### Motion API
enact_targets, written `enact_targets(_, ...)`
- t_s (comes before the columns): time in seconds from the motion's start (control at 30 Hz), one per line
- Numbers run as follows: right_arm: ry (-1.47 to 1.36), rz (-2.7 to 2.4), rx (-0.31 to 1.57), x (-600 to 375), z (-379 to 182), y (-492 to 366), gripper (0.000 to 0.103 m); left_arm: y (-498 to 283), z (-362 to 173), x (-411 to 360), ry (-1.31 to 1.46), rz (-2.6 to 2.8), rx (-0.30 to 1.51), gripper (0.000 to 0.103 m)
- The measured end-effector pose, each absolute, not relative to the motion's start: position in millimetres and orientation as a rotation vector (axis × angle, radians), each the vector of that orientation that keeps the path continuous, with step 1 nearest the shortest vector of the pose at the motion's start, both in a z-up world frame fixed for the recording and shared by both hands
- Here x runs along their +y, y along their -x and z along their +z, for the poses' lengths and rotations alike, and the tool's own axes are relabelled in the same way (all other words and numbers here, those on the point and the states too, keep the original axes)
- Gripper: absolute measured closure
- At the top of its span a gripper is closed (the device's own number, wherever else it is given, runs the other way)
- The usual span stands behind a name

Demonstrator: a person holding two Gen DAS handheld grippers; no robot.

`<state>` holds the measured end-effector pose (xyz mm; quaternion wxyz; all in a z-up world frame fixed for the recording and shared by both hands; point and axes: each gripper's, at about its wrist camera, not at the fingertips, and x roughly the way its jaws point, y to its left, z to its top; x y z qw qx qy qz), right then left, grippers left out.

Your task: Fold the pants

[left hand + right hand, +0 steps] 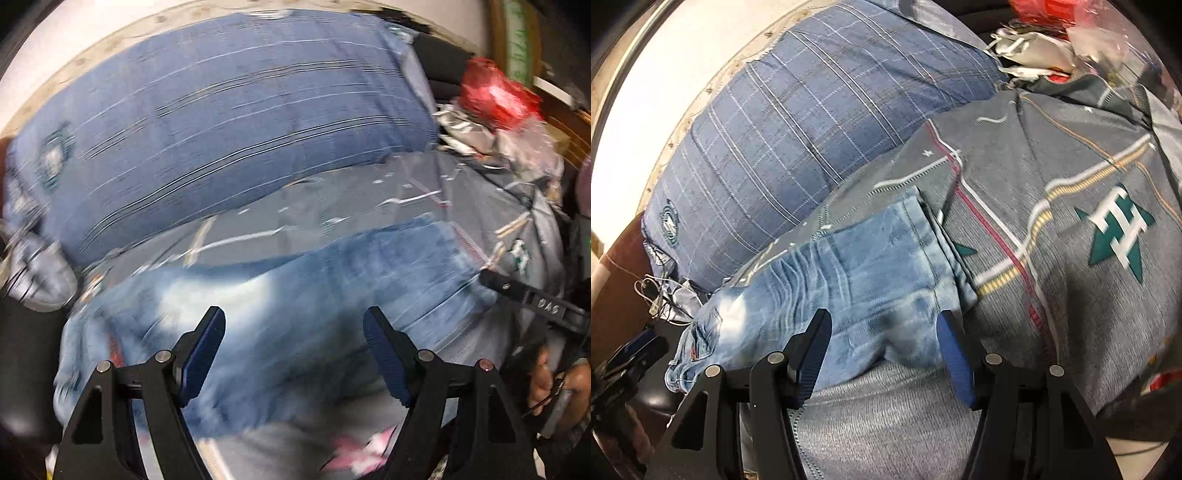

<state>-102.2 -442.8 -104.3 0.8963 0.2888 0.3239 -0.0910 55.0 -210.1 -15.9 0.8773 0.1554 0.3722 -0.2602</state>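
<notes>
Light blue washed jeans (864,266) lie folded into a short stack on a grey patterned blanket (1034,166), hems toward the far right and waist end at the near left. My right gripper (884,314) hovers open over the jeans' near edge, with denim showing below the gap and neither pad pressing on it. The left wrist view is blurred by motion. There the same jeans (295,280) lie below my left gripper (294,312), which stands wide open above the cloth with nothing held.
A large blue plaid pillow (798,129) lies behind the jeans. Red bags and crumpled cloth (495,96) pile up at the far right. Loose cables (653,291) lie at the left bed edge. A hand (550,384) with the other gripper's black body shows at the right.
</notes>
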Motion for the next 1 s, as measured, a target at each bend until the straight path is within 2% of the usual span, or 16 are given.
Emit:
enact_targets(0.4, -0.608, -0.175, 0.703, -485, -122, 68, 0.039, -130, -67, -389, -0.443, -0.913, 0.926, 0.027)
enact_targets(0.63, -0.541, -0.177, 0.742, -482, -131, 56, 0.039, -146, -100, -450, -0.500, -1.022, 0.946, 0.027)
enact_targets(0.87, -0.525, -0.185, 0.735, -479, -136, 55, 0.037, -125, -130, -490, -0.681, -1.131, 0.981, 0.027)
enact_targets(0.93, -0.505, -0.181, 0.740, -474, -136, 55, 0.039, -114, -130, -492, -0.731, -1.138, 0.931, 0.043)
enact_targets(0.97, -0.496, -0.183, 0.739, -472, -135, 56, 0.044, -114, -126, -491, -0.719, -1.134, 0.936, 0.058)
enact_targets(1.0, -0.481, -0.193, 0.738, -470, -134, 57, 0.049, -117, -124, -489, -0.698, -1.134, 0.952, 0.066)
